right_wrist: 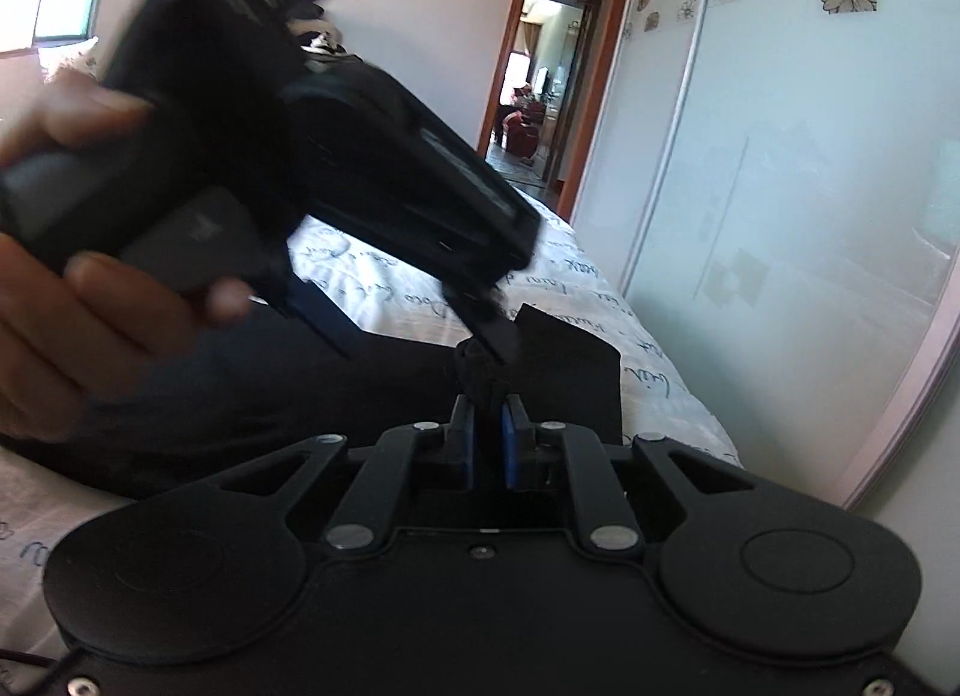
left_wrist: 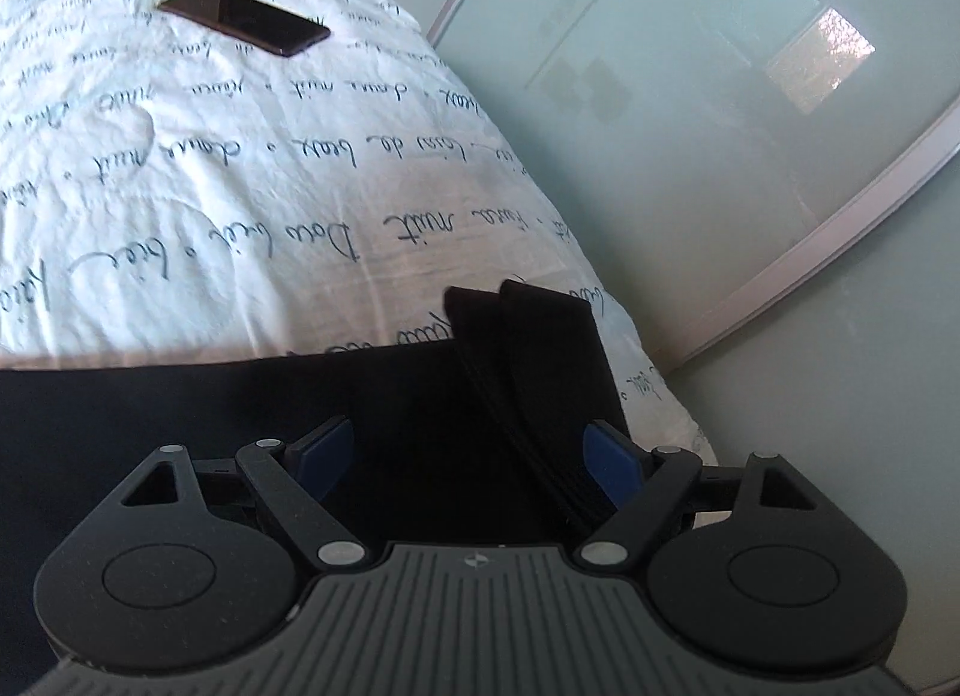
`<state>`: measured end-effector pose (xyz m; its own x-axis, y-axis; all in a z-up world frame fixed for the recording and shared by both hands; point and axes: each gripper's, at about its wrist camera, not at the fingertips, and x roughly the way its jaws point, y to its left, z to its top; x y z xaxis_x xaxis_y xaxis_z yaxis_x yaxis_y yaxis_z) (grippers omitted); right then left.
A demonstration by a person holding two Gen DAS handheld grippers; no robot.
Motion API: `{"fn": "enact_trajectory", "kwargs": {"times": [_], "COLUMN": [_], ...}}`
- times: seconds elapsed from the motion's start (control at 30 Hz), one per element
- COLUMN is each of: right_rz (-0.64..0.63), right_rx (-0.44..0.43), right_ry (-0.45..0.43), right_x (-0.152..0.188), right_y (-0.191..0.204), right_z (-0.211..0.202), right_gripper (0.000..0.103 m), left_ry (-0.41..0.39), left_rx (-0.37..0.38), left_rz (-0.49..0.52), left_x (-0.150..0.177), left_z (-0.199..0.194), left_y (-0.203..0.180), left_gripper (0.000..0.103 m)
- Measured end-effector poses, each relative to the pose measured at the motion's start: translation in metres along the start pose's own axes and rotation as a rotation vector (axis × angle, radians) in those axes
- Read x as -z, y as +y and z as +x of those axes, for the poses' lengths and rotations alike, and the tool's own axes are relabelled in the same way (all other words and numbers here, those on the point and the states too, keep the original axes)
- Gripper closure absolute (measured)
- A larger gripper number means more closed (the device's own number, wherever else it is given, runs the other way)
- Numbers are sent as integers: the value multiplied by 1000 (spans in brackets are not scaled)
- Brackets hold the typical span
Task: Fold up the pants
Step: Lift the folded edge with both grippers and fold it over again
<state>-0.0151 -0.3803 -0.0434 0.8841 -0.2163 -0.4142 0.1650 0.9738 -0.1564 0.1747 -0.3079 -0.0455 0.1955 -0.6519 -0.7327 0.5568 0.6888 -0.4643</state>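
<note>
Right gripper pinches a bunched edge of the black pants while the left gripper gapes empty, so a tug could slip that thin hold.

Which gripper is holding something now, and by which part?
The right gripper pinches a bunched fold of the black pants. The left gripper is open, holding nothing.

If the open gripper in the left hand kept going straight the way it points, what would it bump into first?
Most likely the black pants. The left gripper is open and tilted down at them, with the raised waistband strip near its right finger. Beyond lies the white bedspread. Depth is hard to judge.
</note>
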Motion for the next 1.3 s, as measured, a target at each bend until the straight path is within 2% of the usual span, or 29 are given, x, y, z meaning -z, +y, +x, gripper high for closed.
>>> {"fn": "enact_trajectory", "kwargs": {"times": [0.17,0.37,0.47,0.5,0.53,0.6,0.77,0.9,1.2,1.23,1.3], "right_rz": [-1,-18,-24,-24,-21,-13,-21,-28,-37,-37,-44], "right_rx": [-22,-42,-49,-48,-48,-50,-50,-53,-54,-53,-50], "right_ry": [-8,-28,-27,-25,-24,-18,-8,-1,8,9,8], "right_x": [0,5,12,13,13,14,15,11,9,8,8], "right_y": [2,5,13,12,11,9,8,10,11,11,11], "right_z": [-7,-10,-14,-16,-17,-18,-17,-16,-8,-8,-5], "right_gripper": [93,93,93,93,93,93,93,93,93,93,93], "left_ry": [-16,-58,-61,-59,-56,-58,-91,-115,-117,-119,-121], "left_rx": [-78,-145,-173,-188,-202,-214,-257,-307,-315,-320,-347], "left_rz": [28,95,116,123,129,133,163,209,207,210,213], "left_x": [2,5,7,6,6,7,11,15,15,15,15], "left_z": [10,10,11,12,13,13,10,9,8,7,1], "left_y": [-10,-19,-20,-21,-20,-18,-20,-25,-23,-22,-19], "left_gripper": [30,32,47,61,70,81,95,97,97,96,82]}}
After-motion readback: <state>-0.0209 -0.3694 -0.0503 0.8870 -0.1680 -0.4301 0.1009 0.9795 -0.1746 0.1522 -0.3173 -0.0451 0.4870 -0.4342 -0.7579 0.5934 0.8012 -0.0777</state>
